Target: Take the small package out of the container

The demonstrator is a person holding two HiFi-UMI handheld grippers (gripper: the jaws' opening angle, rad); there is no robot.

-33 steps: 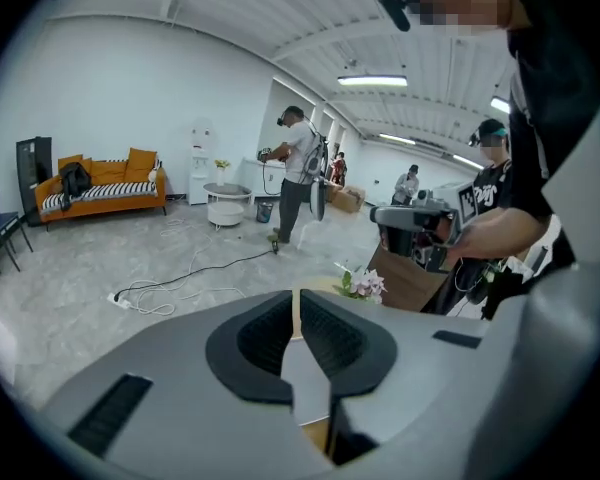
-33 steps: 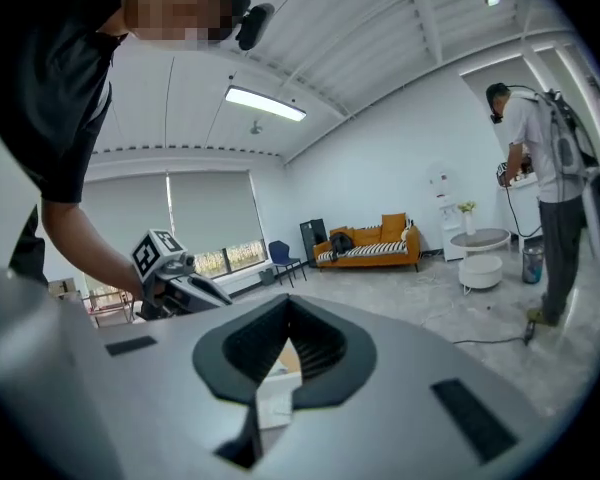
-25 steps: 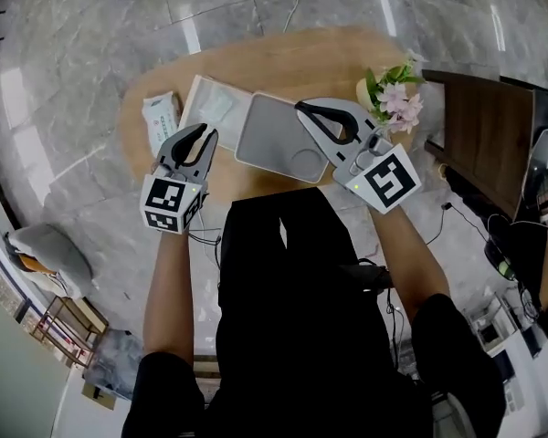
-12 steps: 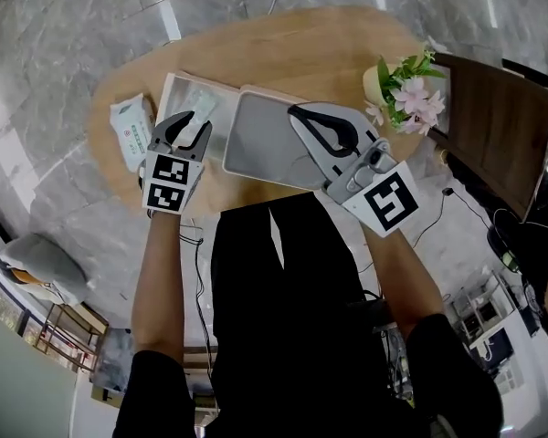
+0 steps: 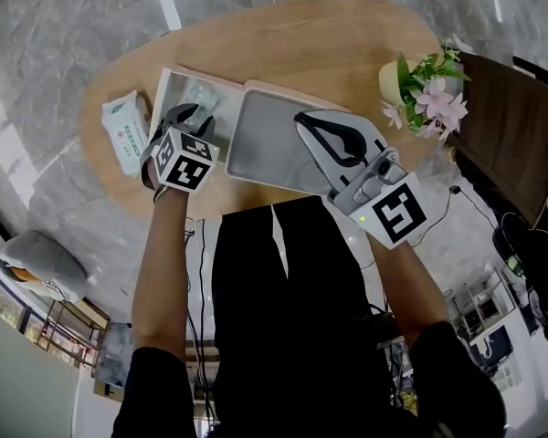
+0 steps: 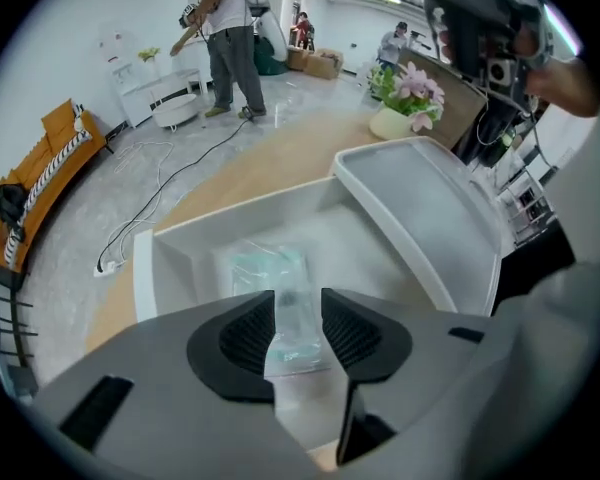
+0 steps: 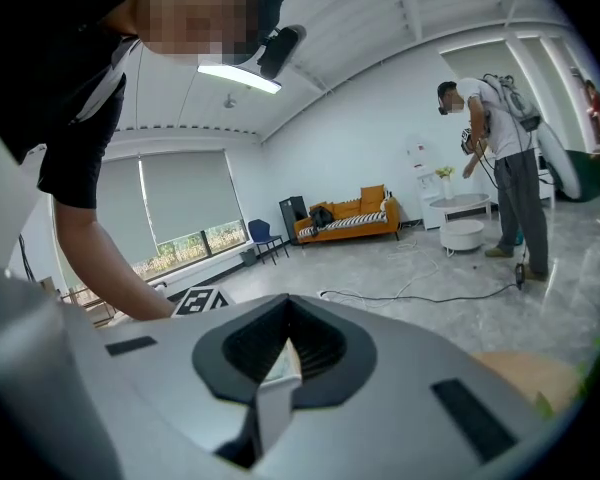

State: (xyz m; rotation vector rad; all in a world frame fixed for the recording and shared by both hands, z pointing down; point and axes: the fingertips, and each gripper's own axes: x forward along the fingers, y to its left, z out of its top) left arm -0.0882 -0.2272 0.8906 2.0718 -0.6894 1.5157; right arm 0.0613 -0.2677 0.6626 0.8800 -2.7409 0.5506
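On the oval wooden table (image 5: 329, 44), a white open container (image 5: 164, 89) stands at the left, and the small package (image 5: 199, 97) lies flat on its floor. It is a clear, pale green packet. In the left gripper view, the package (image 6: 270, 268) has its long axis running from near to far. That axis lines up with the gap between the tongs, and its far end leans slightly to the left. The container's wall (image 6: 180, 243) rises around it on the left and far sides.

The left tongs (image 5: 184, 112) point steeply down into the container, over the near end of the package. In their own view the left tongs (image 6: 298, 308) stand apart and have just been opening. The package shows in the gap between the black pads (image 6: 242, 336), which do not press on it.

The right tongs (image 5: 303, 117) are together with nothing clamped, and hang over the near right part of a shallow gray tray (image 5: 269, 135). The right gripper view shows the same tongs (image 7: 286, 318) pointing across the room.

The tray (image 6: 420, 198) sits just right of the container, against its side. A wipes pack (image 5: 125, 130) lies left of the container, and a flower pot (image 5: 420, 85) stands at the table's right end.
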